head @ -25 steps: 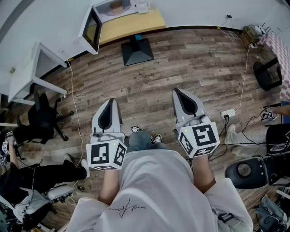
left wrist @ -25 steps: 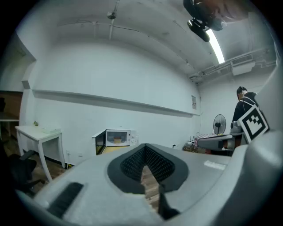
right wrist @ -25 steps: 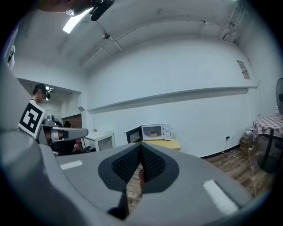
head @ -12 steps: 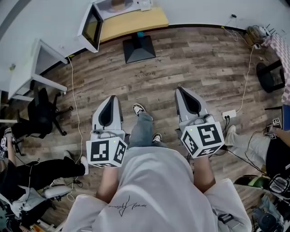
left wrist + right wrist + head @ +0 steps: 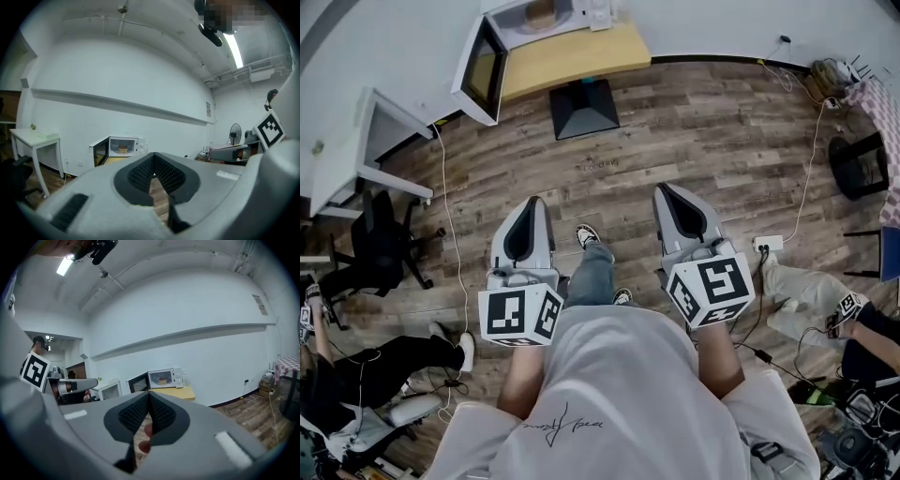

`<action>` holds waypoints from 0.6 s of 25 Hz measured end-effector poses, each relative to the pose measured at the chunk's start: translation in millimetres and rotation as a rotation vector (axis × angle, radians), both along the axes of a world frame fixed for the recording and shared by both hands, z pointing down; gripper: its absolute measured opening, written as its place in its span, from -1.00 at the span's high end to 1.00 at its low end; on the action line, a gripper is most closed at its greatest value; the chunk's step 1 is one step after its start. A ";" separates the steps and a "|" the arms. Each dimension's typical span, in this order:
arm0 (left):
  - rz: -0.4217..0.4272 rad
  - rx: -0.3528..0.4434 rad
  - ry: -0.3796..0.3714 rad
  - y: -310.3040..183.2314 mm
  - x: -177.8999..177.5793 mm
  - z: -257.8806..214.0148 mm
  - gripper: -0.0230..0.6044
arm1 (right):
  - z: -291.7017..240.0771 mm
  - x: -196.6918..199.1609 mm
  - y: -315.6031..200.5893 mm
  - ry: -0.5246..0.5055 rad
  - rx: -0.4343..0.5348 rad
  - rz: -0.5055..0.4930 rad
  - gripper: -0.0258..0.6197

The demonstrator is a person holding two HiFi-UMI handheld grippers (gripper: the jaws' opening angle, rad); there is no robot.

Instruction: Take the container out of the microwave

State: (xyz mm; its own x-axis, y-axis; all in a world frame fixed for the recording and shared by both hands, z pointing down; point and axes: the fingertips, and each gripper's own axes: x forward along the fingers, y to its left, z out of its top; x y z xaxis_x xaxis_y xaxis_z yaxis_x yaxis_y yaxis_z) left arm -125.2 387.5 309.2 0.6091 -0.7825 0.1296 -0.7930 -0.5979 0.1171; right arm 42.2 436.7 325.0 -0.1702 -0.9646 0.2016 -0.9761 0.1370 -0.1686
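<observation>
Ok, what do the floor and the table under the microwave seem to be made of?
Floor: wood or wood-look laminate, matte; grey-brown planks with grain and seams show, which of the two I can't tell. Table: top looks like smooth pale-yellow wood or veneer, evenly coloured with a clean edge.

There were two hand-held grippers: the left hand-held gripper [image 5: 531,201] and the right hand-held gripper [image 5: 661,188]. One microwave [image 5: 551,17] stood with its one door open and held one container [image 5: 541,13]. Two benches were in sight, one yellow-topped bench [image 5: 581,52] and one white bench [image 5: 354,155]. One black office chair [image 5: 380,246], one white power strip [image 5: 766,244] and one standing fan [image 5: 235,132] showed. Two other people sat on the floor [image 5: 694,122], one person at the left [image 5: 370,364] and one person at the right [image 5: 802,300].
</observation>
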 end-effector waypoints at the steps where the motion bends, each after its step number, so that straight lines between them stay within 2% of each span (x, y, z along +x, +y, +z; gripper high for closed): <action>1: 0.000 -0.003 0.002 -12.0 1.0 0.3 0.92 | 0.6 0.1 -12.2 -0.001 -0.005 -0.004 0.88; 15: 0.027 -0.025 0.018 -171.6 7.2 -10.0 0.92 | -15.2 -1.0 -181.8 0.028 -0.027 -0.024 0.88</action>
State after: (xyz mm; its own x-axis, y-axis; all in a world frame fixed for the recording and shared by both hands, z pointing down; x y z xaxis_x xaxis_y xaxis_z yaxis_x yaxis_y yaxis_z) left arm -118.0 215.9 299.2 0.6323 -0.7624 0.1376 -0.7743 -0.6156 0.1468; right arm 41.2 254.9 309.8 -0.1871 -0.9544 0.2328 -0.9770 0.1560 -0.1455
